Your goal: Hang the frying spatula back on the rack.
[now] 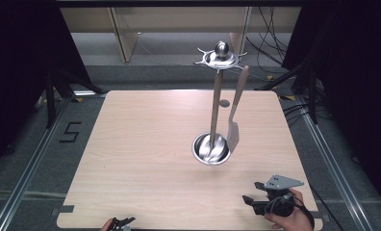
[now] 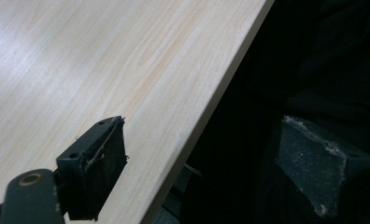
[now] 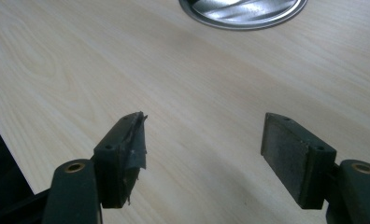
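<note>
Both tongs, left (image 1: 122,223) and right (image 1: 254,201), gape released at the surface's (image 1: 145,159) near edge, seemingly well clear of the utensil stand (image 1: 212,144).

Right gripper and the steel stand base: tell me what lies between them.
Nothing: in the right gripper view, bare table runs from the open right gripper to the stand base.

A pale wooden table (image 1: 145,159) is stretching out in front of me, its grain running toward the far edge, and it is resting on a grey carpeted floor (image 1: 169,74). A black number 5 (image 1: 70,131) is showing on the floor to my left, just beside a metal rail (image 1: 30,168). Black cables (image 1: 270,43) are trailing across the floor at the far right, and dark curtains (image 1: 15,57) are hanging along both sides.
</note>
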The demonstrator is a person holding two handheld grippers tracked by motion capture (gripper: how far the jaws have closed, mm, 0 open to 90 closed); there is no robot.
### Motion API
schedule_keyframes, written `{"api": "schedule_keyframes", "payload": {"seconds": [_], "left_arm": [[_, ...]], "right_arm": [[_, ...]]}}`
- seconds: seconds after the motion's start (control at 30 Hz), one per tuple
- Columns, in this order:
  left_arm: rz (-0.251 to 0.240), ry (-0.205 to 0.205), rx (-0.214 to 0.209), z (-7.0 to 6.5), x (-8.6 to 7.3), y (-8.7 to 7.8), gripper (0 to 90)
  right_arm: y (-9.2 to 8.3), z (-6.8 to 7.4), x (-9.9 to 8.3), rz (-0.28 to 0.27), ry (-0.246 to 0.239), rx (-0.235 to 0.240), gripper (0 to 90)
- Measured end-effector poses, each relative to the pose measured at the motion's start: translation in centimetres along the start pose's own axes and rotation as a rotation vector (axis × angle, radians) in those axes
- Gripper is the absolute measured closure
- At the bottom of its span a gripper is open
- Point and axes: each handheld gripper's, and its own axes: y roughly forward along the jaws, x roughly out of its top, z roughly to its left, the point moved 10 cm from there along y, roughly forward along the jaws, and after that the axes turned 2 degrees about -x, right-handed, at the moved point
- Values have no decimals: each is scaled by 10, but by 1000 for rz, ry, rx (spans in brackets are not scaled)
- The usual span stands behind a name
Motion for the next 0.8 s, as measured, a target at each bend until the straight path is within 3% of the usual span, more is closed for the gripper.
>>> {"api": "schedule_keyframes", "payload": {"seconds": [0.13,0.17,0.23,0.4,0.53,0.57,0.6,0.63,0.8], "left_arm": [[1,-14,-3,0,-1,0,149],[7,-3,-1,1,-1,0,150],[6,-4,0,1,-1,0,149],[5,-5,0,0,-1,0,149],[4,-8,-2,0,-1,1,149],[3,-4,-1,0,-1,1,149],[3,-4,-1,0,-1,1,149],[4,-3,-2,0,-1,1,149],[5,-3,-2,0,-1,1,149]], "right_arm": [[1,2,-3,16,-4,6,316],[1,0,-3,5,-38,-8,316],[1,2,-4,5,-61,13,315],[-1,5,-9,15,-38,-2,314],[-1,5,-11,15,-64,-10,313],[-2,10,-14,28,-30,0,313],[-2,10,-14,28,-30,0,313],[0,7,-13,15,-77,6,313],[-1,6,-14,19,-71,-3,312]]}}
